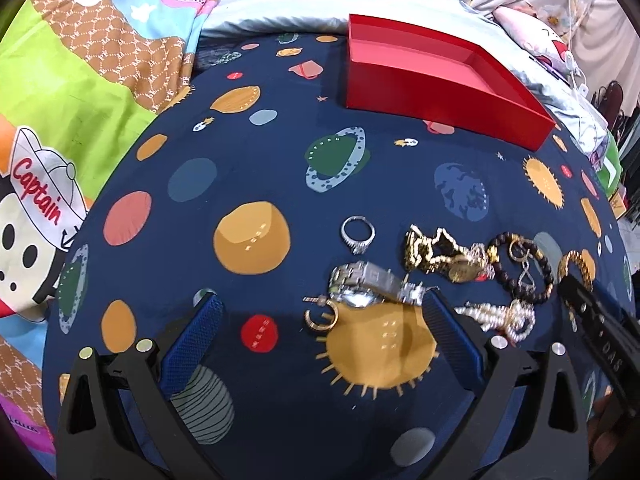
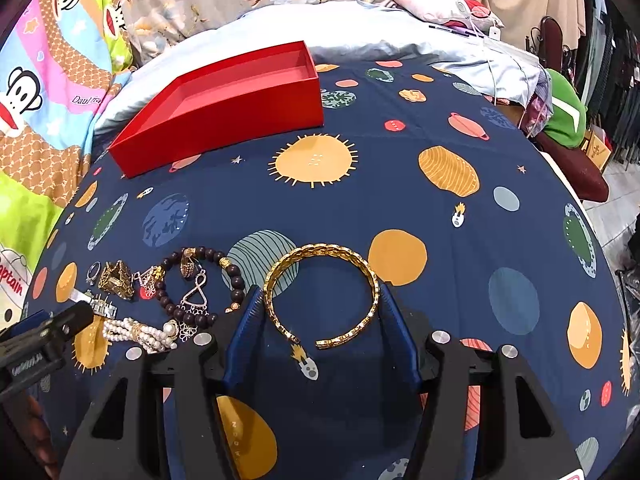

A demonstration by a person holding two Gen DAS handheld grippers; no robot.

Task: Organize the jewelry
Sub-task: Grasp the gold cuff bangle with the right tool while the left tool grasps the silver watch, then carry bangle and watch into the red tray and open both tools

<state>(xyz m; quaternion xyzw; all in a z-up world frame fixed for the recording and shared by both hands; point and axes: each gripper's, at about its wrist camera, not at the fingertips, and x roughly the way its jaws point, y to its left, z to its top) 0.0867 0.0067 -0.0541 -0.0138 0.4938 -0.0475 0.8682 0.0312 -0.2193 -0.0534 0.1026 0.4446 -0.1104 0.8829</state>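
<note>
In the right wrist view, my right gripper is shut on a gold open bangle that lies flat on the planet-print bedsheet, with a blue pad against each side. My left gripper stands open, low over a silver watch and a gold hoop earring, touching neither. Beside them lie a silver ring, a gold watch, a dark bead bracelet and a pearl bracelet. An open red box sits farther back with nothing visible inside.
The navy bedsheet covers the bed. A cartoon-print blanket lies at the left and a pale pillow behind the box. Clothes and a green item sit at the bed's right edge. The left gripper's body shows left of the jewelry pile.
</note>
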